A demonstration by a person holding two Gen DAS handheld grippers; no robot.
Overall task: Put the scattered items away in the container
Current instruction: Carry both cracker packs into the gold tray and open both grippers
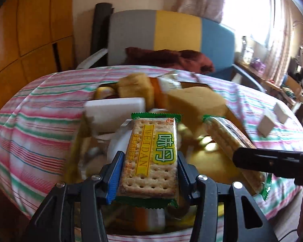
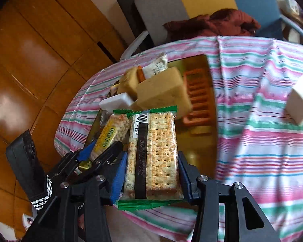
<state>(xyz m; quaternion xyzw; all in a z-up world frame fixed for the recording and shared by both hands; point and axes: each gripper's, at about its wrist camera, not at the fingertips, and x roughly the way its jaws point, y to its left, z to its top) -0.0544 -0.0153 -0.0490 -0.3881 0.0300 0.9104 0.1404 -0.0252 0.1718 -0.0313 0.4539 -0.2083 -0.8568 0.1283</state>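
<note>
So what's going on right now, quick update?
Left hand-held gripper shut on cracker pack. Right hand-held gripper shut on second pack. Both over the full tray; blocks on the cloth.

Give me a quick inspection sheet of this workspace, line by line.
Surface: table under a pink, green and white striped cloth.
Job's things: two green-edged cracker packets, label side up and barcode side up; gold-coloured container already holding tan sponge blocks and a white block.
Clutter: pale blocks on the cloth outside the container.
Grippers: left tool and right tool each shut on a packet.
Cables: nothing seen.
Surroundings: grey, yellow and blue chair with dark red cloth; wooden cabinets.
</note>
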